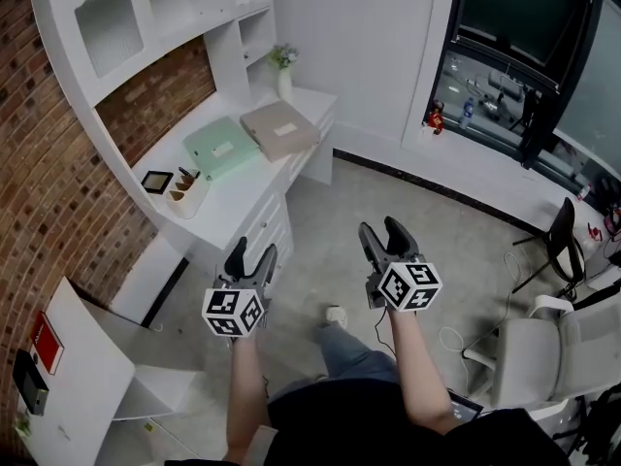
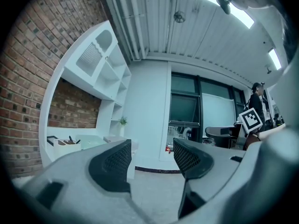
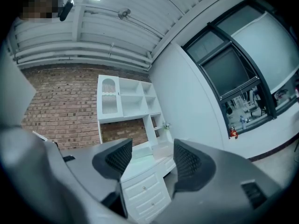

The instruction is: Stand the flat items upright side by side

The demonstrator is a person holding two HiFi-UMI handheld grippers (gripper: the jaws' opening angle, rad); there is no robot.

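Step in hand: approach. No flat item has been touched, and the operator stands on the floor well apart from the desk (image 1: 233,200).

Left hand-held gripper (image 1: 250,255): jaws apart, nothing between them. Its own view shows only the room beyond the pads.

Right hand-held gripper (image 1: 385,233): jaws likewise apart and empty. The desk drawers show through the gap.

Task items: a green file box (image 1: 223,146) and a tan file box (image 1: 279,128) lie flat on the desk, just beside each other. Whether their near edges touch cannot be told.

Shapes and materials: both are slim, rectangular and hard-edged, each with a pale label on its top face. The surfaces look smooth and matte. The desk top is white and smooth.

Also on the desk: a white pen holder (image 1: 187,192) near the green box, and a vase (image 1: 284,80) behind the tan one.

Next move, as judged: close the distance, take one box by a long edge and tip it upright. The smooth covers may slide on the top, so the second gripper should brace it.
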